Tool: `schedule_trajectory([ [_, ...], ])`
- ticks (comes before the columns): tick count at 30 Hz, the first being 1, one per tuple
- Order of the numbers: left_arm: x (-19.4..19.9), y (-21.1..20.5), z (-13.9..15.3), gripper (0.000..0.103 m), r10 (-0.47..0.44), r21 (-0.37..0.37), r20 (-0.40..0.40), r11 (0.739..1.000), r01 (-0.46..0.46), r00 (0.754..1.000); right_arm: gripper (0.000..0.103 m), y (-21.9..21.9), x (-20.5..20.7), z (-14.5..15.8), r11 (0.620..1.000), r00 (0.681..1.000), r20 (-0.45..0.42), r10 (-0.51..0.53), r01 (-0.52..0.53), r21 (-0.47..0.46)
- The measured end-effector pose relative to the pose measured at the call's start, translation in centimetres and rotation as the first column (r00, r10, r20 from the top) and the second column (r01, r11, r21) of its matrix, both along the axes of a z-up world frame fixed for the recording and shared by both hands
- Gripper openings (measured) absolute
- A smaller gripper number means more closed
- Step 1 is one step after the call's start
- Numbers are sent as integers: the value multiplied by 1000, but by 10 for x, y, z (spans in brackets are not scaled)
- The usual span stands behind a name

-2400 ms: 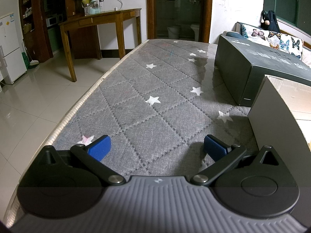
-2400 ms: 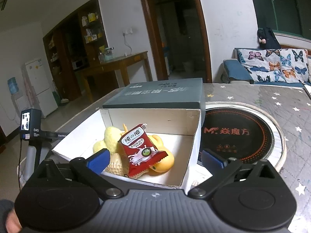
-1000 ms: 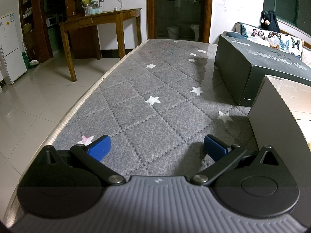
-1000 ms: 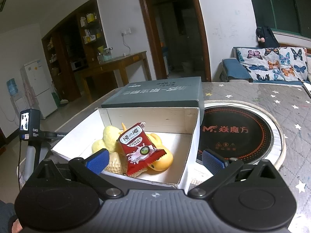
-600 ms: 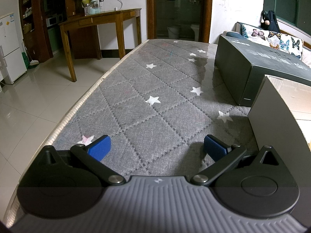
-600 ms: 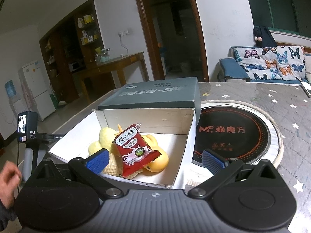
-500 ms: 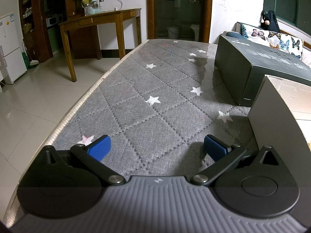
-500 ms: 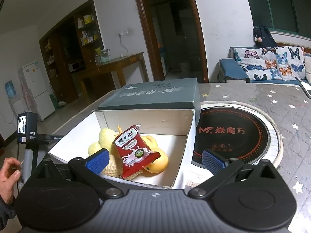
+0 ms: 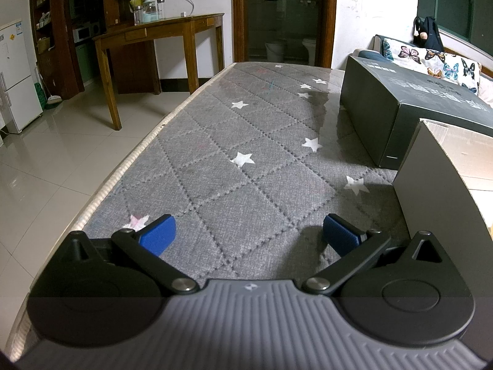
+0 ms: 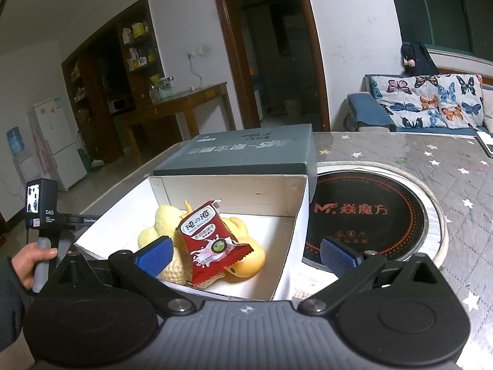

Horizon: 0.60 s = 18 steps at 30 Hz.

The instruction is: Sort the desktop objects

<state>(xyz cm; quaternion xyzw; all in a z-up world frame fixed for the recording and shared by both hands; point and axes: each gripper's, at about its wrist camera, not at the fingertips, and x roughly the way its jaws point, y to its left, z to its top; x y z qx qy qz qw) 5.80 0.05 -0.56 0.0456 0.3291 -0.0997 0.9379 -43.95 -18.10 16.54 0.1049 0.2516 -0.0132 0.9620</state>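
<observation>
While I hold both tools over the grey star-print table cover (image 9: 246, 141), the right gripper (image 10: 246, 254) hangs with its blue fingers spread wide and empty, just in front of an open white box (image 10: 289, 197). Inside that box a red snack packet (image 10: 209, 234) leans on top of a yellow rubber duck (image 10: 249, 257) and some pale yellow toys (image 10: 163, 219), so I judge the sorting to be far along, perhaps at a pause between items. Behind the white box sits a dark grey box (image 10: 249, 151), and to its right a round black cooktop (image 10: 366, 209). The left gripper (image 9: 246, 236) rests low over bare cloth, fingers also wide apart and holding nothing, with the white box's outer wall (image 9: 437, 185) at its right. A hand (image 10: 29, 259) grips the left tool's handle at the edge of the right view. Next I would need to find any loose item; none shows on the cloth, so turning a camera comes first. Compared with a couple of seconds ago, the right gripper has risen and pulled back slightly, the hand has come into view, and the left view is unchanged.
</observation>
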Motion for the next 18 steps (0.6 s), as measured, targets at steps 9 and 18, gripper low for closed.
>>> schedule_trajectory([
  [9,-1,1,0,103,6,0,0,1000,-6,1000,103,-1,3,0,1000,1000,-8,-1,1,-5],
  [18,-18,-7,11,103,16,22,29,1000,-17,999,103,-1,3,1,1000,1000,-16,-6,6,-6],
])
